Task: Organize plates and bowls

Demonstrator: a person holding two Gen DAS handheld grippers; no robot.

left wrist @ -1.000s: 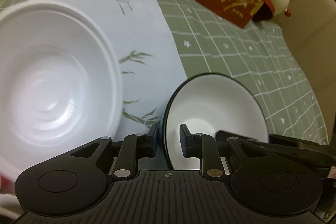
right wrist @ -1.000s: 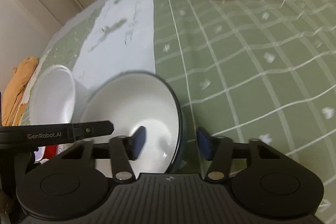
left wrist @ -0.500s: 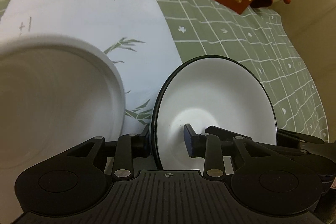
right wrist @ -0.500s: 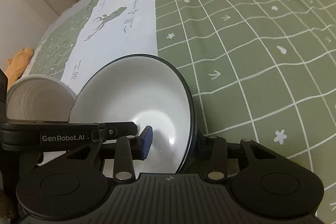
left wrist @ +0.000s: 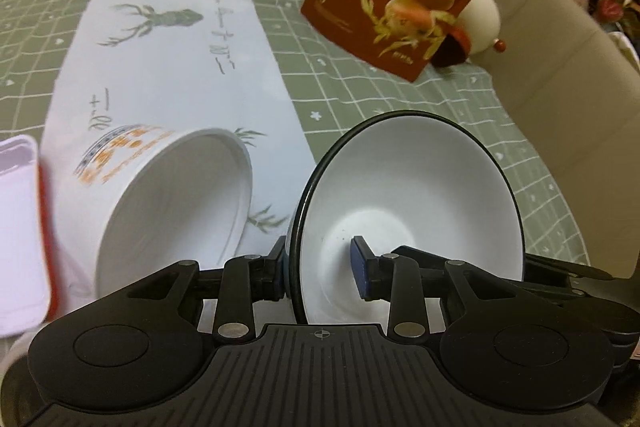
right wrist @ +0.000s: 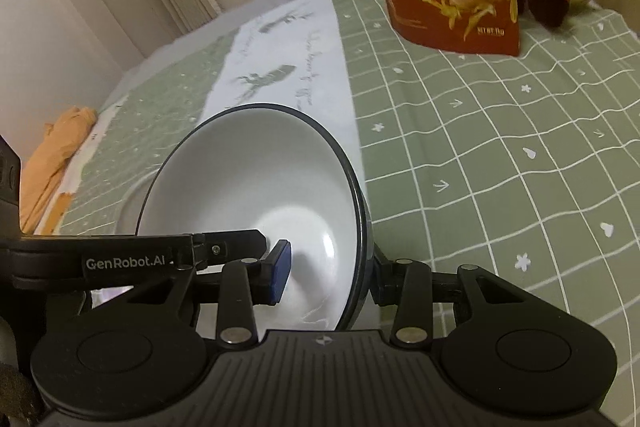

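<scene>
Holding the dark-rimmed bowl (left wrist: 412, 187) tipped steeply on edge over the green checked cloth (right wrist: 500, 155), just beside the white runner (left wrist: 168, 67). Pinching one wall with the right gripper (right wrist: 328, 273), one pad inside and one outside. Straddling the opposite wall with the left gripper (left wrist: 320, 265); impossible to tell whether it is pressing. Probably needing both sides raised evenly, avoiding twisting the rim, and steering clear of the printed paper bowl (left wrist: 172, 195) lying alongside.
</scene>
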